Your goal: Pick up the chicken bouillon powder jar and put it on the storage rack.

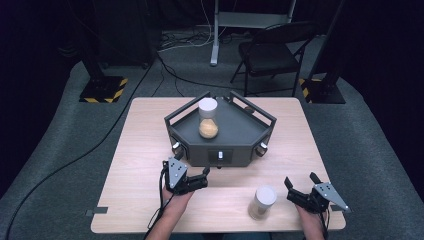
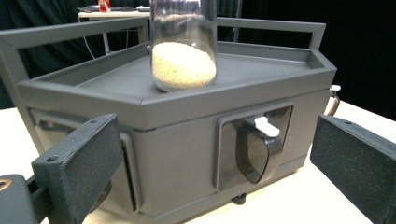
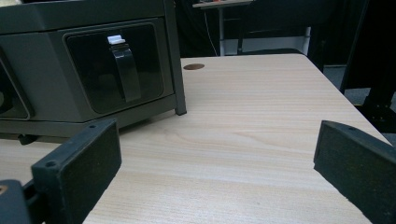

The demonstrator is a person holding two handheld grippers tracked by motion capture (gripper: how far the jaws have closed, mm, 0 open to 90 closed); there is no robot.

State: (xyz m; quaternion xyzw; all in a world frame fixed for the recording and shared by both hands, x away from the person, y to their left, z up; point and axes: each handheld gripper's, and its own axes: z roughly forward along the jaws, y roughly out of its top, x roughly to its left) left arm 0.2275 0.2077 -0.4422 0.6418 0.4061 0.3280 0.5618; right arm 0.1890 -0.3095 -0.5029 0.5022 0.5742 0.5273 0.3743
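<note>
On the table (image 1: 140,165), both tongs (image 1: 204,172) (image 1: 300,187) gape wide, holding nothing.

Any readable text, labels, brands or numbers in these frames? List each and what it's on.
None can be read.
Grey tray unit: no lettering on its front or side panels in any view.
Jar on the unit and jar on the table: plain white lids, no labels.
Left gripper and right gripper: no markings.
Yellow-black hazard stripes on the floor base: a pattern, no words.

Left tool (image 1: 199,176) low, jaws wide apart (empty), right tool (image 1: 301,186) likewise gaping, forearms entering below
</note>
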